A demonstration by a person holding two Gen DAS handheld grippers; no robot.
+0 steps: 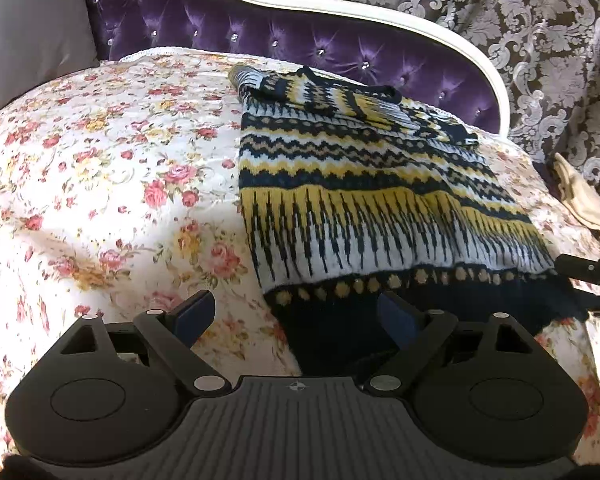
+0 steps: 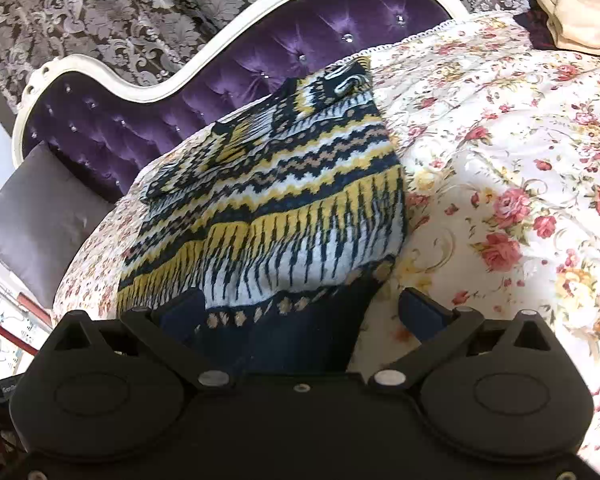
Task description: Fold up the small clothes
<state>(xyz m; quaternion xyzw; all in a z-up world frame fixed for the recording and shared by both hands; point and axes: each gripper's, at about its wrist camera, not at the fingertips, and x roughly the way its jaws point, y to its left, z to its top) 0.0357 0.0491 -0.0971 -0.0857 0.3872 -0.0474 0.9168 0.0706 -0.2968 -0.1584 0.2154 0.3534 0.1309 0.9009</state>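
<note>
Floral bedspread (image 1: 100,152) carries the knitted sweater (image 1: 364,184), whose dark hem lies between your left gripper (image 1: 296,312) and right gripper (image 2: 300,312) jaws, both spread wide.

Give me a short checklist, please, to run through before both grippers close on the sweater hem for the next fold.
1. Left gripper open: ok.
2. Right gripper open: ok.
3. Dark hem between the right gripper's fingers: ok.
4. Hem between the left gripper's fingers: ok, at its corner only.
5. Sweater lying flat on the floral bedspread: ok; sleeves already folded in.
6. Bedspread kept out of the pinch: cannot tell.
</note>
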